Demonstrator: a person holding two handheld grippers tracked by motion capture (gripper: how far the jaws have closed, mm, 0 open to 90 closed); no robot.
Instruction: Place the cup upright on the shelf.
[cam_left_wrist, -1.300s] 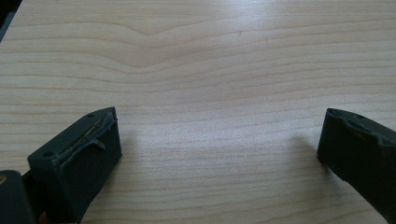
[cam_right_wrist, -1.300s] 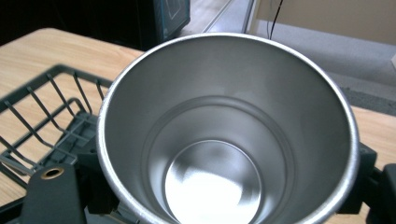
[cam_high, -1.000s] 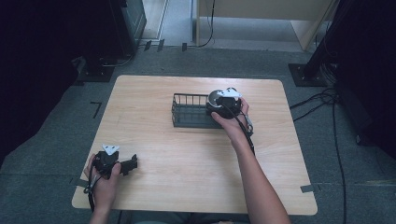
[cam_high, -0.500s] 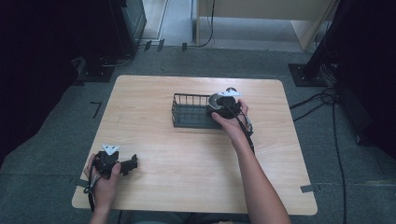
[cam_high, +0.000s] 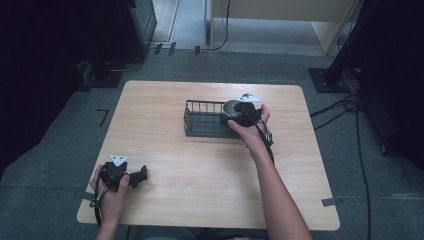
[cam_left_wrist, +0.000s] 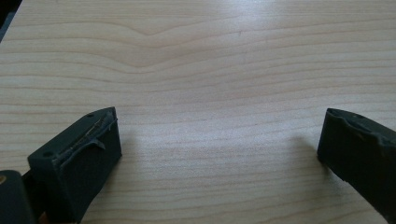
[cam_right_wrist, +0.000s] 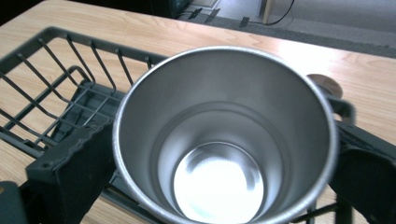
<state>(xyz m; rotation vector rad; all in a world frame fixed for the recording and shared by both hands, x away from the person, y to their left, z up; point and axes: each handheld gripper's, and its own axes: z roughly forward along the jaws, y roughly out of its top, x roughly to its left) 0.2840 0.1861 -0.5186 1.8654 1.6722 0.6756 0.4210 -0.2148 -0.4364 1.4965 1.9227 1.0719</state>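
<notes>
Nearest you, at seven o'clock on the tabletop (cam_high: 200, 170), your left gripper (cam_high: 140, 175) rests spread and empty. Farther out, toward one o'clock, your right gripper (cam_right_wrist: 219, 154) pinches the steel cup (cam_right_wrist: 224, 135), mouth facing the camera, over the wire basket's (cam_high: 200, 122) right end.

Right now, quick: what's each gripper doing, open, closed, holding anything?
Left gripper: open, nothing between its jaws, low over the bare table.
Right gripper: closed on a steel cup, held over the wire basket.
</notes>
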